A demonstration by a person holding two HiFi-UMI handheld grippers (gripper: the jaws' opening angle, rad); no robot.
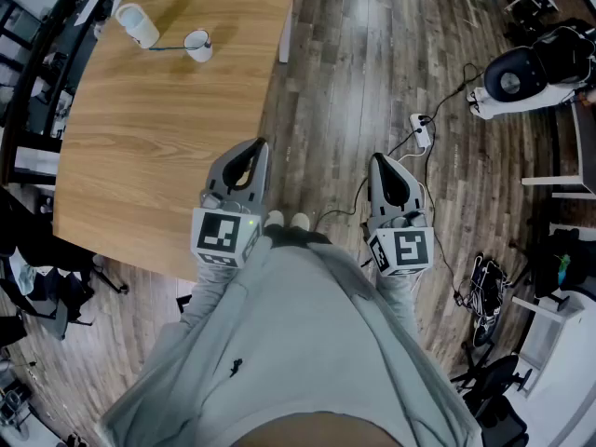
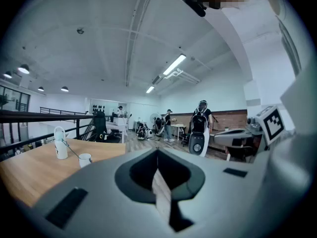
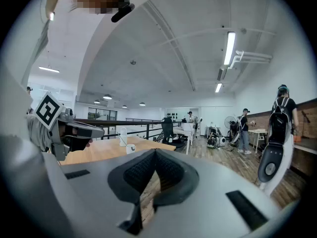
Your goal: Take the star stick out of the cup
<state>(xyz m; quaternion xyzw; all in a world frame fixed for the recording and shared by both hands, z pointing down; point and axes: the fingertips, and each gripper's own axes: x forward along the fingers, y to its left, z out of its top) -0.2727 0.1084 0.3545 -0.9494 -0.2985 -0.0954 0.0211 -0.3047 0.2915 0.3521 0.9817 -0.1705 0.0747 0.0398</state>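
Note:
A small white cup [image 1: 197,45] stands at the far end of the wooden table [image 1: 140,147], with a thin stick [image 1: 171,48] leaning out of it to the left. Its star end is too small to make out. In the left gripper view the cup [image 2: 85,159] and stick [image 2: 72,150] show far off at the left. My left gripper [image 1: 258,144] hovers over the table's near right edge, shut and empty. My right gripper [image 1: 377,158] is held beside it over the floor, also shut with nothing in it. Both are far from the cup [image 3: 131,148].
A tall white bottle [image 1: 137,24] stands just left of the cup. A power strip [image 1: 421,130] and cables lie on the wooden floor to the right, near a white and black machine [image 1: 521,77]. Several people [image 2: 200,120] stand far across the room.

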